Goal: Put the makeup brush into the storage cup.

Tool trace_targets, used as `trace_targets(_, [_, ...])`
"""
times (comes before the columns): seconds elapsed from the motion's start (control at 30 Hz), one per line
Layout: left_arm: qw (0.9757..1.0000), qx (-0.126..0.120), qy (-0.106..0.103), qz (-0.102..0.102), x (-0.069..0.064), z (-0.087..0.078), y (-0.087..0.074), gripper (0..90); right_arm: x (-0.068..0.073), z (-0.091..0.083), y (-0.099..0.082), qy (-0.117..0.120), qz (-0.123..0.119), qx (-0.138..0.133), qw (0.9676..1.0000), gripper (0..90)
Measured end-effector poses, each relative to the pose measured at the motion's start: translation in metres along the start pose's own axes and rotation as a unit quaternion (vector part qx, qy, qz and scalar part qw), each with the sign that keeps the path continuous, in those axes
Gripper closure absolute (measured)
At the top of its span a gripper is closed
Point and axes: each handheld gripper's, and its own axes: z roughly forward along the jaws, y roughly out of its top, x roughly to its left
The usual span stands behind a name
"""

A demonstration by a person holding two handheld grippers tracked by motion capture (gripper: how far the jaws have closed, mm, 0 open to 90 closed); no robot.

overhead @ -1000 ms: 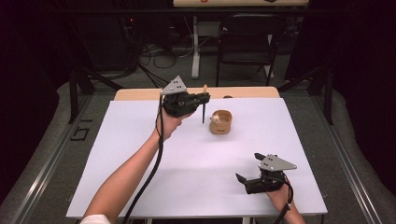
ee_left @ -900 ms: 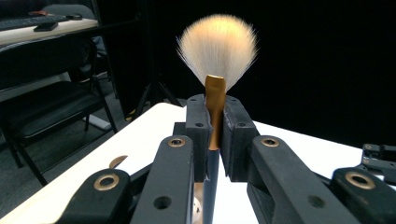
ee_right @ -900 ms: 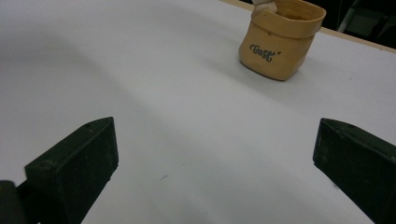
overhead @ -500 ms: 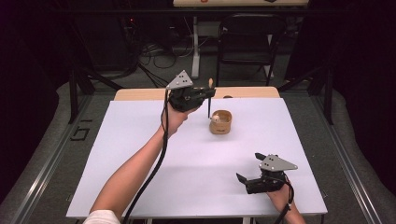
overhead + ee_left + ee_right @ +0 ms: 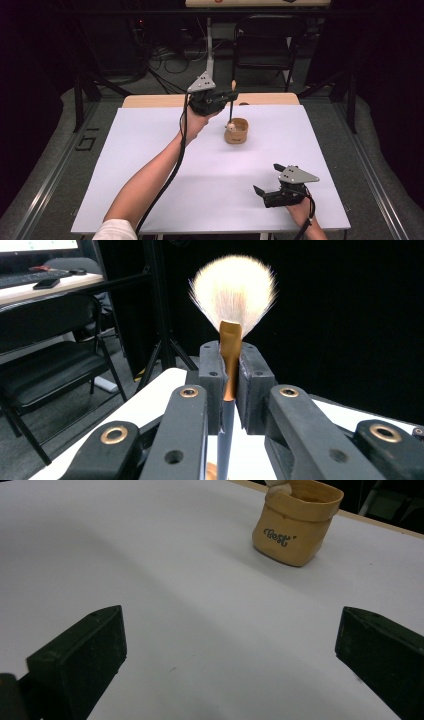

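Item one, leftmost: left gripper point(image 5: 231, 96), which I hold raised over the far edge of the table point(image 5: 150, 165), jaws clamped on a makeup brush point(image 5: 231, 335) at its copper ferrule, white bristles up, dark handle hanging down toward the cup. Item two, centre: tan sack-shaped cup point(image 5: 236, 131) lettered in script, standing on the white sheet just right of and below the brush handle, a pale object point(image 5: 278, 487) at its rim. Item three, right: right gripper point(image 5: 267, 184), resting near the front edge, well apart from the cup, jaws wide with nothing between them. Step in hand, as I judge it: carrying the brush to the cup; next I need to centre the handle tip over the mouth and lower it straight. Unclear: the handle's lower end, the pale object's identity, the cup's interior.
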Motion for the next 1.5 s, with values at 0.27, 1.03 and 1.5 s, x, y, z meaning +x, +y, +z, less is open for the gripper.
trace_targets(0.27, [1.0000, -0.003, -0.001, 0.002, -0.001, 0.012, -0.001, 83.0, 0.001, -0.001, 0.000, 0.001, 0.004, -0.005, 1.0000, 0.0])
trace_targets(1.03, [0.9997, -0.005, 0.025, -0.003, 0.011, 0.042, -0.017, 82.9, -0.001, -0.005, 0.001, 0.001, 0.006, -0.018, 0.9998, 0.0])
trace_targets(1.5, [0.9993, 0.012, 0.034, -0.009, 0.017, 0.054, -0.029, 82.8, -0.001, -0.005, 0.001, 0.002, 0.004, -0.021, 0.9998, 0.0])
